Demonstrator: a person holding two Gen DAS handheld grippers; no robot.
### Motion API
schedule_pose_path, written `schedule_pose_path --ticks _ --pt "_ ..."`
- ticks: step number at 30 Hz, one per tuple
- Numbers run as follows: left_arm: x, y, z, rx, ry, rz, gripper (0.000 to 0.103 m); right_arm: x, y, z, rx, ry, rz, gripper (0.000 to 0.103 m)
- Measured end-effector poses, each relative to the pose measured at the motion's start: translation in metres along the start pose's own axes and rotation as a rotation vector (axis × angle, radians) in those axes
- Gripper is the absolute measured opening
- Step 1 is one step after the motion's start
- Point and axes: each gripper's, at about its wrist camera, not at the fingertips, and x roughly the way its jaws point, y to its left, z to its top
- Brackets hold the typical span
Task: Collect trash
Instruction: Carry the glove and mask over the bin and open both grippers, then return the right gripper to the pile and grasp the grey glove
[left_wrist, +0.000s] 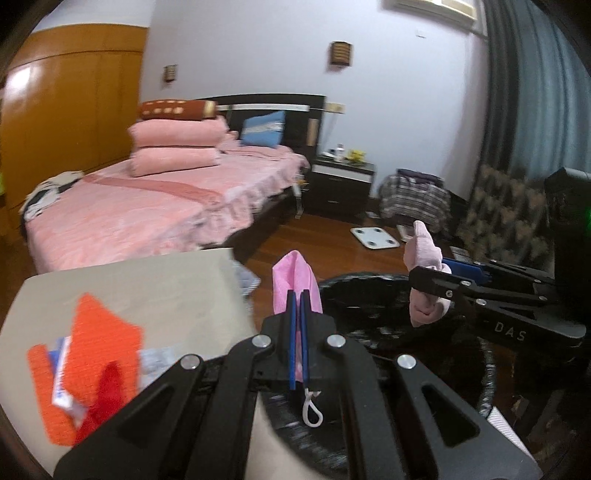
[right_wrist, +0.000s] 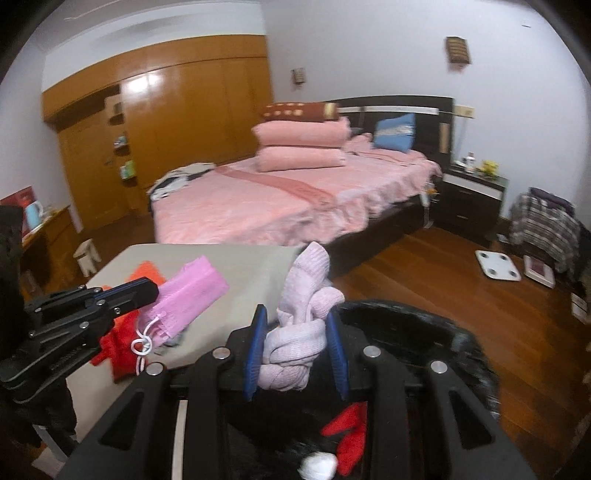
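Pink face mask (left_wrist: 295, 280), folded flat, clamped between the fingers (left_wrist: 291, 332) of the left gripper (left_wrist: 298, 295), which are pressed together on it. Its long axis runs along the fingers; the folded end projects forward and upward past the tips, and a white ear loop (left_wrist: 312, 406) hangs from the near end. The mask is in the air between the edge of the tabletop (left_wrist: 147, 288) and the rim of the black-lined trash bin (left_wrist: 369, 291). In the right wrist view the same mask (right_wrist: 188, 299) lies tilted, its free end up and to the right.

Pale pink knotted sock (right_wrist: 299, 332), grasped by the right gripper (right_wrist: 297, 321); the blue fingers (right_wrist: 258, 347) stand partly apart, pressed against the knot on either side. The sock's toe end points upward beyond the fingertips. It is held over the near rim of the bin, in which a red item (right_wrist: 351, 432) and a white ball (right_wrist: 317, 463) lie.

On the tabletop: orange cloth (left_wrist: 99, 343) and a red piece (left_wrist: 103, 398). Behind: bed (right_wrist: 277, 206) with pink cover, wooden floor (right_wrist: 424, 288).
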Motion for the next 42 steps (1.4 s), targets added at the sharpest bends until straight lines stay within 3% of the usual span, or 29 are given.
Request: schedule_pose_path --ticks 8,10,11,13,14,16,19,23,36,42 --pt "0.040 -0.044 -0.005 0.042 0.046 -0.125 0.006 -0.011 -0.043 -0.013 0.050 0.007 -0.108 0.035" --pt "0.045 -0.047 -0.009 0.043 0.060 -0.133 0.022 -0.014 -0.051 -0.015 0.061 0.005 -0.129 0.042" --pt "0.047 -0.047 -0.010 0.036 0.064 -0.132 0.035 -0.017 -0.054 -0.017 0.065 0.002 -0.135 0.046" --pt "0.045 -0.043 -0.013 0.021 0.066 -0.127 0.041 -0.019 -0.059 -0.018 0.075 -0.003 -0.147 0.055" --pt "0.042 -0.040 -0.014 0.021 0.065 -0.114 0.045 -0.019 -0.060 -0.018 0.079 -0.004 -0.149 0.057" --pt "0.037 -0.034 -0.015 0.022 0.055 -0.084 0.056 -0.021 -0.059 -0.018 0.086 -0.013 -0.162 0.078" --pt "0.022 -0.018 -0.014 0.016 0.032 -0.023 0.072 -0.022 -0.055 -0.017 0.096 -0.029 -0.153 0.092" --pt "-0.001 0.012 -0.011 -0.008 0.005 0.072 0.086 -0.017 -0.036 -0.010 0.087 -0.034 -0.108 0.096" --pt "-0.070 0.128 -0.029 -0.114 0.001 0.379 0.090 0.037 0.068 0.006 0.002 0.001 0.085 0.097" --pt "-0.086 0.162 -0.044 -0.150 0.013 0.465 0.090 0.065 0.117 0.008 -0.040 0.024 0.170 0.097"
